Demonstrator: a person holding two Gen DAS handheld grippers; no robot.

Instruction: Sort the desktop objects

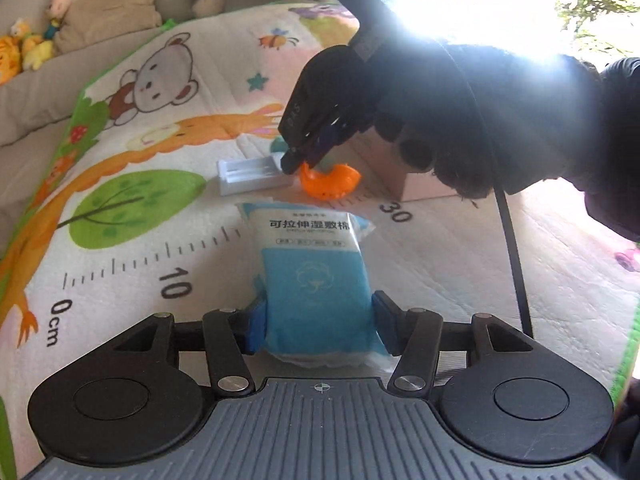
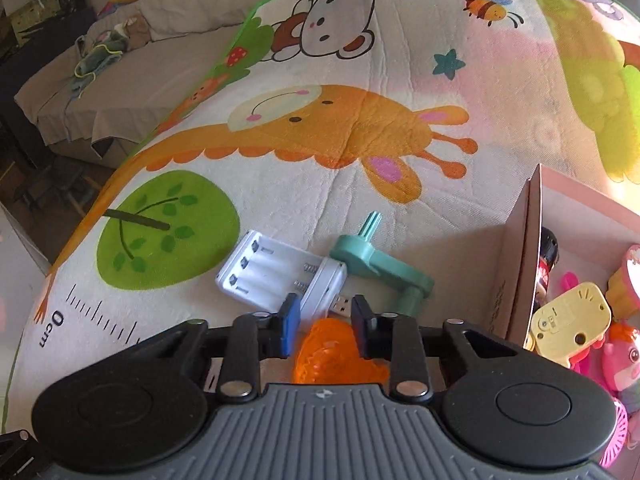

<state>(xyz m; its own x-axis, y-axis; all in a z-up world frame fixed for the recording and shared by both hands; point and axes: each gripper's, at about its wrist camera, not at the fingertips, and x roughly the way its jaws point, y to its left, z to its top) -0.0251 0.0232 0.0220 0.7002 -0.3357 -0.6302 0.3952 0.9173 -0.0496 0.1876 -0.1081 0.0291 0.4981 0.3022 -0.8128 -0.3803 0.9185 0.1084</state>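
Observation:
My left gripper is shut on a blue and white pack of cotton pads that rests on the printed play mat. My right gripper straddles an orange plastic piece, its blue pads on either side and close to it; whether they press it is unclear. From the left wrist view the right gripper comes down onto that orange piece. A white battery charger and a mint green handle lie just beyond it.
A pink box at the right holds several toys, among them a yellow one. It also shows in the left wrist view. Plush toys and a beige cushion lie beyond the mat.

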